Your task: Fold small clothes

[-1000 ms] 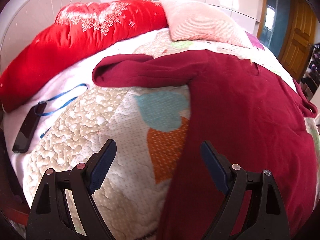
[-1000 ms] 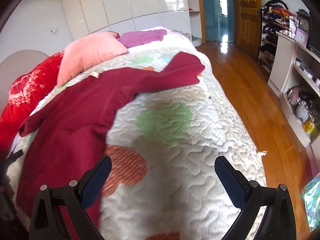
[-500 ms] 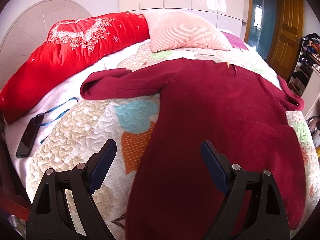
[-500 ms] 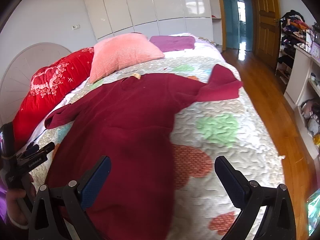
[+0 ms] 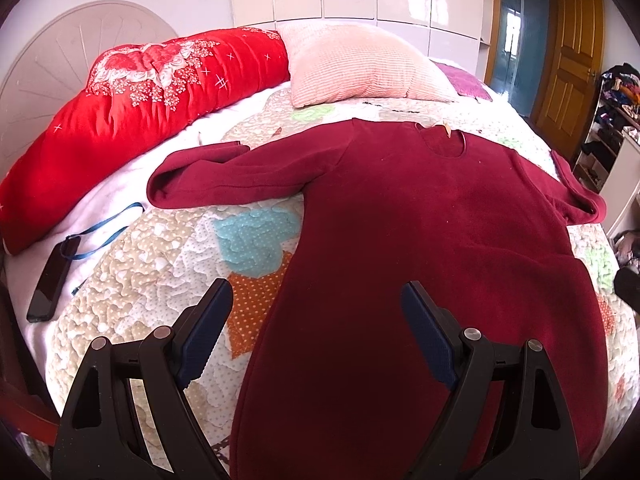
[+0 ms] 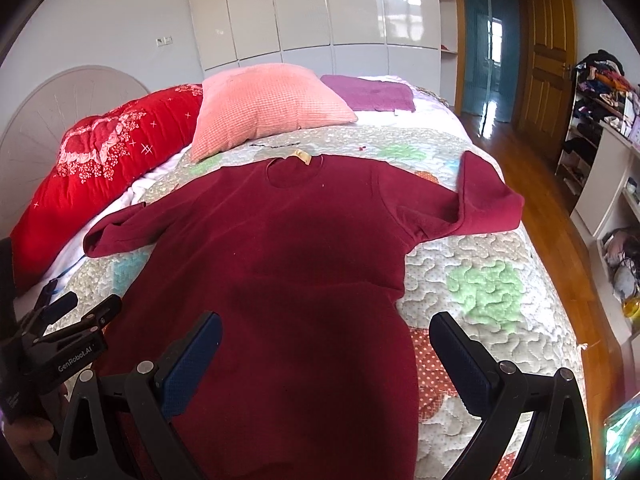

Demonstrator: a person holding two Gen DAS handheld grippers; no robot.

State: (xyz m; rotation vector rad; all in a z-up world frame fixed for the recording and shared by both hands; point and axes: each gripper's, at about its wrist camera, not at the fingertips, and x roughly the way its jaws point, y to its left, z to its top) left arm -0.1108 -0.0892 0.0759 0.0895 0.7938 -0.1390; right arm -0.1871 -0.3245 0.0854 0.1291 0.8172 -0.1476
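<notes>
A dark red long-sleeved garment [image 5: 432, 248] [image 6: 288, 264] lies spread flat on the quilted bed, neck hole toward the pillows and both sleeves stretched out sideways. My left gripper [image 5: 316, 300] hovers open over the garment's lower left edge, holding nothing. My right gripper [image 6: 326, 332] is open above the lower middle of the garment, also holding nothing. In the right wrist view the left gripper's black body [image 6: 60, 340] shows at the far left, beside the hem.
A red flowered duvet [image 5: 132, 108] and a pink pillow [image 5: 360, 68] lie at the head of the bed. A black phone [image 5: 50, 280] with a blue lanyard rests near the left edge. Wooden floor [image 6: 552, 208] and cluttered shelves [image 6: 600, 120] are to the right.
Both wrist views have swung toward the garment, which has gone from the side of each frame to the centre. Both grippers stay open. The garment itself has not moved.
</notes>
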